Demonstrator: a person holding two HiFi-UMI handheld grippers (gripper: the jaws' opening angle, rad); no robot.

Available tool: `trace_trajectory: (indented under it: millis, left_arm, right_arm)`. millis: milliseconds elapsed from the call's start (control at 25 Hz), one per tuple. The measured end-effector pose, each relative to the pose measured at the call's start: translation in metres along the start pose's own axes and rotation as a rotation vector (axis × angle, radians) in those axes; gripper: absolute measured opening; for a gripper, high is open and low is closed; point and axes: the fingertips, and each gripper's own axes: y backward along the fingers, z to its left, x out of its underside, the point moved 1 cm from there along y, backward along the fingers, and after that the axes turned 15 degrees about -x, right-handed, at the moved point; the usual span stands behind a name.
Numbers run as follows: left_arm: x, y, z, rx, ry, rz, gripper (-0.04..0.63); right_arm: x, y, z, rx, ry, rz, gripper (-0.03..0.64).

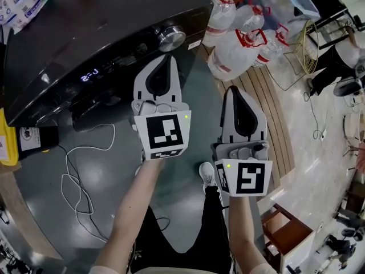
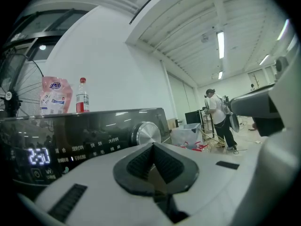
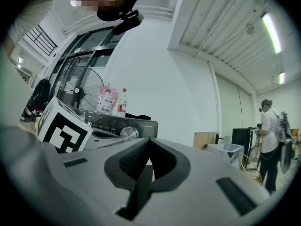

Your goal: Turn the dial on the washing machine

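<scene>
The black washing machine (image 1: 108,16) fills the upper left of the head view, with a silver dial (image 1: 171,37) at the right end of its control panel and a lit display (image 1: 89,75) to the left. My left gripper (image 1: 169,58) is shut and empty, its tip a short way below the dial, not touching it. In the left gripper view the dial (image 2: 147,133) sits just beyond the shut left gripper (image 2: 153,147). My right gripper (image 1: 232,91) is shut and empty, lower right, away from the machine. From the right gripper view the dial (image 3: 128,133) is small and far past the right gripper (image 3: 148,142).
Large water bottles (image 1: 239,44) with red caps stand right of the machine on a wooden pallet (image 1: 274,113). A white cable (image 1: 85,176) trails on the grey floor. A detergent bag (image 2: 55,95) and a bottle (image 2: 82,96) rest on the machine. A person (image 2: 218,119) stands far right. A fan (image 3: 80,93) is behind.
</scene>
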Motion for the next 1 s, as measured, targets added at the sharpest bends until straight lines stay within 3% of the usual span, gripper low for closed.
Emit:
trace_trajectory:
  millis: [360,640,840,1000]
  left_arm:
    - [-0.094,0.033,0.021,-0.005,0.088,-0.039,-0.002]
    - [-0.184,0.094,0.048,0.033,0.095,-0.072,-0.002]
    - [-0.243,0.142,0.072,0.073,0.087,-0.146,-0.002]
    - [-0.267,0.172,0.102,0.055,0.068,-0.204,-0.002]
  right_arm:
    - [-0.088,0.011,-0.004,0.025,0.007,-0.02,0.003]
    - [-0.163,0.045,0.004,0.066,-0.013,0.002,0.003]
    - [-0.217,0.065,0.021,0.081,0.022,-0.005,0.003]
    - [-0.242,0.068,0.043,0.04,0.084,0.004,0.003]
